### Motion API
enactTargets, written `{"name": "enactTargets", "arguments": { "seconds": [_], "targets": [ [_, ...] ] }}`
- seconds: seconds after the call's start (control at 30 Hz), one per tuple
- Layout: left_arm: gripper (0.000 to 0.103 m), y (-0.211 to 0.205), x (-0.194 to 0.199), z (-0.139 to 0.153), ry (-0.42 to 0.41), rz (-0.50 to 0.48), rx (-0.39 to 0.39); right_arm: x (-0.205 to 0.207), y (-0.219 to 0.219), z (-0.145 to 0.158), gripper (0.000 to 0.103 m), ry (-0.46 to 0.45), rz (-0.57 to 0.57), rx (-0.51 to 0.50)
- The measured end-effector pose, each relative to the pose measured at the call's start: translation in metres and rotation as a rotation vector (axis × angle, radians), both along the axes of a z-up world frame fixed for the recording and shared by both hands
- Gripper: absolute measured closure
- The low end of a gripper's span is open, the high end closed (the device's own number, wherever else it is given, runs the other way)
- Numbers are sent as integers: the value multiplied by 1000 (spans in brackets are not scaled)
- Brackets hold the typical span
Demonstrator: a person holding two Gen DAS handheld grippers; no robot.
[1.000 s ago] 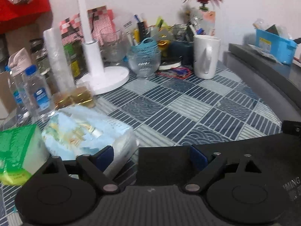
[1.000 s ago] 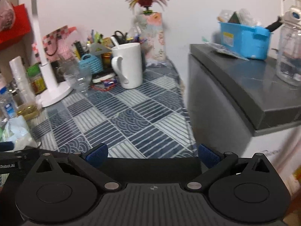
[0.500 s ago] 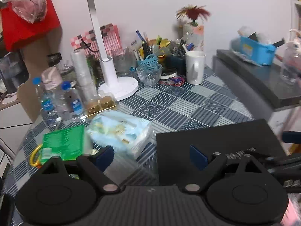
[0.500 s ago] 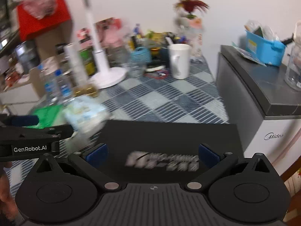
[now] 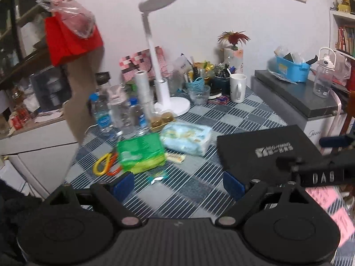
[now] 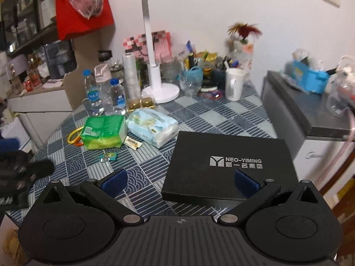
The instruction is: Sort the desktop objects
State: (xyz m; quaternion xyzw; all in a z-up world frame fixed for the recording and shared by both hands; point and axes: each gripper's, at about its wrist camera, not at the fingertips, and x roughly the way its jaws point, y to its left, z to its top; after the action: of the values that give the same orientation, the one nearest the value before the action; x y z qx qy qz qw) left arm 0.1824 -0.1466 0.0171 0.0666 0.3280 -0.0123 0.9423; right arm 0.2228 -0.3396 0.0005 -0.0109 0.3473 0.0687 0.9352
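**Right wrist view: both jaws wide and empty above a crowded table**

Right wrist view puts your right gripper (image 6: 179, 182) with its jaws spread wide and nothing between them; its right pad hangs over the near part of the black box (image 6: 228, 164), the left pad over bare tablecloth (image 6: 199, 115). Your left gripper (image 5: 177, 184) is likewise spread and empty, with only cloth between its pads.

Just ahead of the left jaws lies a small teal wrapper (image 5: 157, 177). Beyond it sit the green pack (image 5: 141, 153), with yellow and orange rings (image 5: 104, 165) at its left, a tan sachet (image 5: 175, 157) at its right, then the pale blue tissue pack (image 5: 186, 137).

Past those stand the water bottles (image 5: 104, 115), a clear film roll (image 5: 144, 90) and the white lamp (image 5: 164, 88). Farthest from the jaws are the glass bowl (image 5: 199, 94) and white mug (image 5: 237, 86).

Risks, as I judge them: the box looks too broad for your jaws, so a grab at its edge may tip or slide it off the near table rim. The soft packs may crumple or slip. Reaching deep between the bottles could topple them, since they stand close together.
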Motion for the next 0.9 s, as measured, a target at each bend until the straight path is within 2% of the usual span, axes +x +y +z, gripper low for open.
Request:
{"name": "enactTargets", "arguments": {
  "seconds": [0.07, 0.17, 0.37, 0.5, 0.7, 0.8, 0.9],
  "targets": [
    [0, 22, -22, 2, 5, 24, -9, -16, 19, 8, 0, -22, -42, -39],
    [0, 58, -56, 0, 7, 75, -16, -31, 37, 15, 0, -13, -56, 10],
    [0, 122, -108, -10, 65, 121, -33, -42, 77, 16, 0, 89, -57, 127],
    [0, 156, -138, -10, 21, 143, -71, -43, 108, 15, 0, 152, -46, 171],
    [0, 191, -159, -11, 39, 188, -79, -27, 148, 16, 0, 223, -34, 206],
    [0, 204, -164, -11, 34, 205, -74, -12, 165, 15, 0, 242, -40, 196],
    [0, 212, -167, -14, 30, 215, -57, 4, 181, 13, 0, 217, -33, 136]
  ]
}}
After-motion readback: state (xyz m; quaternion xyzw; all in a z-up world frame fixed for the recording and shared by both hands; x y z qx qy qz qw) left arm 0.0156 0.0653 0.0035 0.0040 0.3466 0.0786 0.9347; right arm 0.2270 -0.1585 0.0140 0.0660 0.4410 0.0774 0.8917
